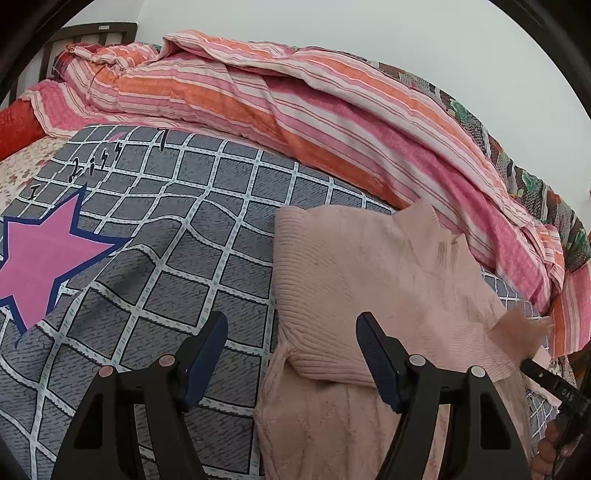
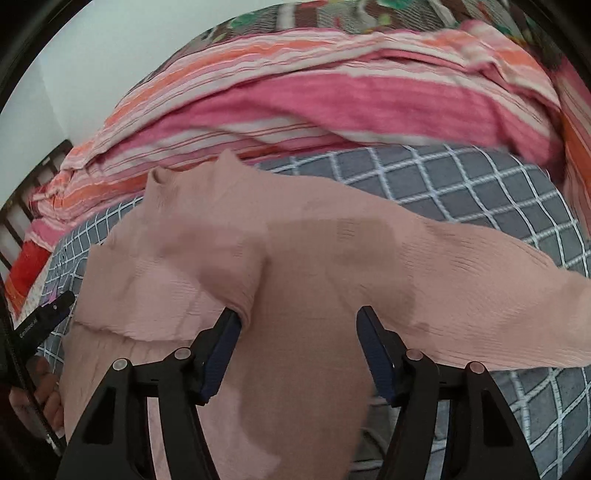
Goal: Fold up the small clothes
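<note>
Both grippers, left and right, jaws apart, hover over a half-folded pink sweater on the bed; one sleeve still trails.

A bedroom, and we look down onto a made-up bed set against a pale wall.

Ahead of the tongs we see a grey bedsheet crossed by a white grid, with a large pink star printed to their left. Beyond the tongs a striped quilt in pink, orange and white lies bunched along the far side of the bed, and a patchwork cover with green and brown patches shows behind it to the right. At the far left we make out a dark wooden headboard with slats. The plain wall behind is whitish, under soft, even light.
</note>
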{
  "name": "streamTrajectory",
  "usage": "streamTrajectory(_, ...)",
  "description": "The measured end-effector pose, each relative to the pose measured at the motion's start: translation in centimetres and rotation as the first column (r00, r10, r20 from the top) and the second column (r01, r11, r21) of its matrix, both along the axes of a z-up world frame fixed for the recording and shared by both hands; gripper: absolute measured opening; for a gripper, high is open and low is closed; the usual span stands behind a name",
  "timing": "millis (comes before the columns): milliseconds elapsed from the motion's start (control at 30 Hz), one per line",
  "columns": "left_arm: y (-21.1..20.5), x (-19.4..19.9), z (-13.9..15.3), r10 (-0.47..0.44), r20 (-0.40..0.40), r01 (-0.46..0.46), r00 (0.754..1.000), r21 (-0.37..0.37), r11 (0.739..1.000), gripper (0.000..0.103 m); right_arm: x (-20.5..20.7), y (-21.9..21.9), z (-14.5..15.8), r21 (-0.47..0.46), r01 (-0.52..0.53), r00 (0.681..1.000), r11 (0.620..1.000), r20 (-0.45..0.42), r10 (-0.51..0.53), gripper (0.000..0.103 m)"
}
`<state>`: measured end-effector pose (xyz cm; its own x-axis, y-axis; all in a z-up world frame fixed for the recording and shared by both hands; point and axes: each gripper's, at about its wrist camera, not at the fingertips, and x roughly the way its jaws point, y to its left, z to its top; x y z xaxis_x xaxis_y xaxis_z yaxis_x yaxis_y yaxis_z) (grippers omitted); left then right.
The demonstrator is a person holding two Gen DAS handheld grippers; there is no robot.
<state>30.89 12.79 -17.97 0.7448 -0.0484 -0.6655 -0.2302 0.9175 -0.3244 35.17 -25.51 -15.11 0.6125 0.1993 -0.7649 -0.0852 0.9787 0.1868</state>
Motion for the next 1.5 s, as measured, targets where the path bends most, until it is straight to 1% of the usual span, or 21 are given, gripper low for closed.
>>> streamTrajectory(133, -0.2, 0.1, -0.1, -0.009, -0.011, 0.009, 1.0, 0.004, 1.0, 0.07, -0.1, -1.5, -0.3, -0.003, -0.002, 1.0, 1.0, -0.007, 0.002, 0.063)
streamTrajectory(333, -0.2, 1.3, -0.4, -0.049, -0.057, 0.048, 0.997, -0.007, 0.999, 0.07, -0.4, -3.3, -0.5, 0.035, 0.009, 1.0, 0.999, -0.008, -0.009, 0.063)
streamTrajectory(433, -0.4, 2.1, -0.4, -0.065, -0.074, 0.065, 0.995, 0.008, 0.998, 0.068, -0.5, -3.5, -0.5, 0.029, 0.006, 1.0, 1.0, -0.008, -0.006, 0.063)
streamTrajectory(467, -0.5, 2.6, -0.5, -0.071, -0.081, 0.073, 0.994, 0.019, 0.997, 0.066, -0.6, -3.6, -0.4, 0.025, 0.006, 1.0, 1.0, -0.004, -0.006, 0.063)
streamTrajectory(500, -0.6, 2.9, -0.6, -0.077, -0.088, 0.079, 0.993, 0.021, 0.997, 0.06, -0.7, -3.7, -0.3, 0.021, 0.008, 1.0, 1.0, 0.001, -0.008, 0.063)
streamTrajectory(533, -0.7, 3.3, -0.8, -0.082, -0.099, 0.084, 0.992, 0.018, 0.996, 0.056, -0.9, -3.8, -0.2, 0.018, 0.009, 1.0, 1.0, 0.008, -0.009, 0.063)
streamTrajectory(600, -1.0, 4.1, -1.3, -0.094, -0.116, 0.097, 0.989, 0.016, 0.995, 0.043, -1.0, -4.0, -0.1, 0.018, 0.012, 1.0, 1.0, 0.014, -0.012, 0.063)
streamTrajectory(633, -1.2, 4.3, -1.4, -0.098, -0.123, 0.101, 0.988, 0.024, 0.995, 0.04, -1.0, -4.1, -0.2, 0.019, 0.015, 1.0, 1.0, 0.013, -0.016, 0.063)
streamTrajectory(667, -1.5, 4.5, -1.6, -0.098, -0.134, 0.105, 0.986, 0.044, 0.994, 0.035, -1.0, -4.2, -0.3, 0.022, 0.02, 1.0, 1.0, 0.012, -0.02, 0.063)
streamTrajectory(700, -1.8, 4.6, -1.7, -0.101, -0.137, 0.112, 0.985, 0.068, 0.991, 0.024, -1.0, -4.3, -0.4, 0.023, 0.023, 1.0, 0.999, 0.011, -0.023, 0.063)
streamTrajectory(767, -1.8, 4.3, -1.5, -0.091, -0.118, 0.101, 0.989, 0.08, 0.992, 0.015, -1.1, -4.3, -0.4, 0.02, 0.036, 0.999, 0.999, 0.018, -0.037, 0.063)
streamTrajectory(800, -1.5, 4.0, -1.2, -0.082, -0.098, 0.089, 0.992, 0.069, 0.994, 0.014, -1.3, -4.3, -0.3, 0.017, 0.036, 0.999, 0.999, 0.026, -0.037, 0.063)
streamTrajectory(867, -0.5, 3.5, -1.0, -0.039, -0.074, 0.043, 0.996, 0.05, 0.998, 0.014, -1.7, -4.2, 0.1, 0.017, 0.029, 0.998, 0.999, 0.055, -0.03, 0.063)
streamTrajectory(933, 0.1, 3.5, -1.3, -0.033, -0.085, 0.035, 0.996, 0.018, 0.999, 0.014, -1.9, -4.0, 0.2, 0.001, 0.029, 0.997, 1.0, 0.068, -0.029, 0.063)
streamTrajectory(1033, 0.1, 3.7, -1.6, -0.031, -0.098, 0.032, 0.995, 0.016, 0.999, 0.014, -1.3, -3.4, -1.1, -0.059, 0.041, 0.999, 0.997, 0.021, -0.04, 0.063)
streamTrajectory(1067, 0.0, 3.5, -1.5, -0.033, -0.093, 0.035, 0.995, 0.022, 0.999, 0.015, -1.1, -3.3, -1.5, -0.074, 0.048, 0.999, 0.996, 0.008, -0.048, 0.063)
streamTrajectory(1133, -0.4, 3.4, -1.6, -0.037, -0.099, 0.041, 0.994, 0.035, 0.999, 0.019, -1.2, -3.1, -1.7, -0.093, 0.049, 0.999, 0.994, 0.01, -0.048, 0.063)
streamTrajectory(1167, -0.6, 3.3, -1.5, -0.033, -0.104, 0.038, 0.994, 0.049, 0.998, 0.022, -1.3, -3.0, -1.5, -0.094, 0.047, 0.999, 0.994, 0.018, -0.046, 0.063)
streamTrajectory(1333, -1.9, 3.1, -1.0, -0.043, -0.087, 0.052, 0.995, 0.105, 0.993, 0.026, -1.9, -3.5, -1.0, -0.079, 0.05, 0.998, 0.996, 0.03, -0.048, 0.063)
streamTrajectory(1433, -2.3, 3.0, -0.8, -0.052, -0.09, 0.064, 0.995, 0.134, 0.989, 0.036, -2.4, -4.3, 0.0, -0.071, 0.078, 0.996, 0.994, 0.054, -0.074, 0.063)
streamTrajectory(1500, -2.7, 2.9, -0.7, -0.061, -0.084, 0.073, 0.995, 0.154, 0.985, 0.048, -2.9, -4.8, 0.6, -0.076, 0.088, 0.994, 0.993, 0.077, -0.082, 0.062)
